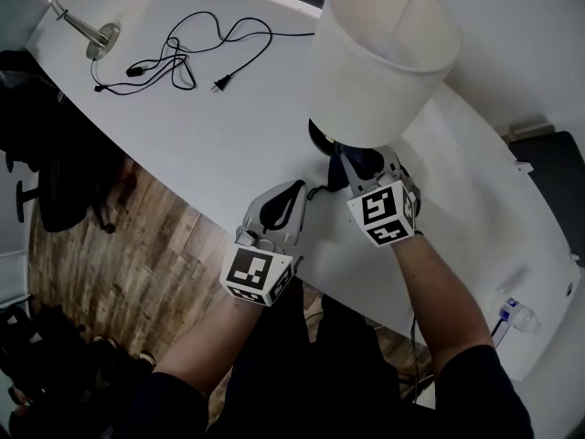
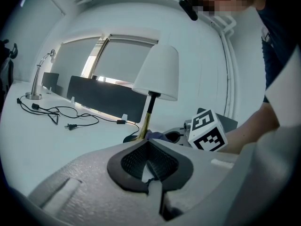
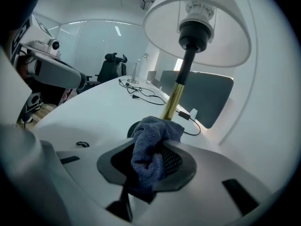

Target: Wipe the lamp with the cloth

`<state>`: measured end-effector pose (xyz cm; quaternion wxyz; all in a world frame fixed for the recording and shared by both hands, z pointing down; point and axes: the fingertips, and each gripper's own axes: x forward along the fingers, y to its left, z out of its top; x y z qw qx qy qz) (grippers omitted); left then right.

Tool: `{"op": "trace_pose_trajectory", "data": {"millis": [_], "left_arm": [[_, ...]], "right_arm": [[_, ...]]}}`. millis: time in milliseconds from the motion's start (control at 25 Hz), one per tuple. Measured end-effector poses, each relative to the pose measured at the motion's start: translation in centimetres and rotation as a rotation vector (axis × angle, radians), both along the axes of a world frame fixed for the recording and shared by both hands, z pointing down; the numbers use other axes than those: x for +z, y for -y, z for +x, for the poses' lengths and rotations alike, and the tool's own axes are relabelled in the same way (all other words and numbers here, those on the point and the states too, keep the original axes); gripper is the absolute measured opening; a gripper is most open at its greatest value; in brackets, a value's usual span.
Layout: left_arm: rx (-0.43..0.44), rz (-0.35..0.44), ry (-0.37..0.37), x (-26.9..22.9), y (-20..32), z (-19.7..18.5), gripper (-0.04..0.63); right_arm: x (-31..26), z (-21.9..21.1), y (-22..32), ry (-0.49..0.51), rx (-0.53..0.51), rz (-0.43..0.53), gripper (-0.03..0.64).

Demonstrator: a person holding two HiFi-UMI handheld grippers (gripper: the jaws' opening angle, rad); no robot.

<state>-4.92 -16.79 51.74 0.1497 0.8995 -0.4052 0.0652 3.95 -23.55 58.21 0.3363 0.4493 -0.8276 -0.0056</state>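
Note:
A table lamp with a white shade (image 1: pixel 384 58) stands on the white desk (image 1: pixel 210 135); its brass stem (image 3: pixel 172 100) rises from a dark base (image 3: pixel 134 127). My right gripper (image 1: pixel 352 165) is shut on a blue-grey cloth (image 3: pixel 150 147), which bunches up right in front of the stem near the base. In the head view the cloth (image 1: pixel 358 165) shows under the shade. My left gripper (image 1: pixel 285 204) sits just left of the lamp base, jaws shut with nothing between them. From the left gripper view the lamp's shade (image 2: pixel 157 74) and stem (image 2: pixel 146 116) are straight ahead, the right gripper (image 2: pixel 175 136) beside them.
The lamp's black cord with plug (image 1: pixel 183 53) coils across the desk to the far left. A silver desk lamp (image 1: pixel 87 27) stands at the far left corner. A white power strip (image 1: pixel 516 314) lies at the right. The desk's near edge borders wooden floor (image 1: pixel 119 263) and a dark chair (image 1: pixel 46 154).

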Motion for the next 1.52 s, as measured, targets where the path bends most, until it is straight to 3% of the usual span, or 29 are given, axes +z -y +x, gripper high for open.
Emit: {"op": "trace_pose_trajectory", "data": {"millis": [440,840,1200,1520], "left_arm": [[0.038,-0.021,0.015,-0.5,0.3,-3.2,-0.002],[0.044,-0.018,0.029,-0.4,1.9,-4.9,-0.002],[0.046,-0.028,0.026,0.3,1.1,-2.2,-0.002],[0.034,-0.038,0.015,0.9,0.1,1.4,-0.002]], "right_arm": [[0.3,-5.3,1.6,-0.042,0.114,-0.026,0.100],[0.2,-7.2,4.3,-0.076,0.142,0.013,0.100],[0.0,-5.0,1.8,-0.089,0.062,0.022,0.100],[0.3,-0.4,0.2,-0.099,0.036,0.022,0.101]]}}
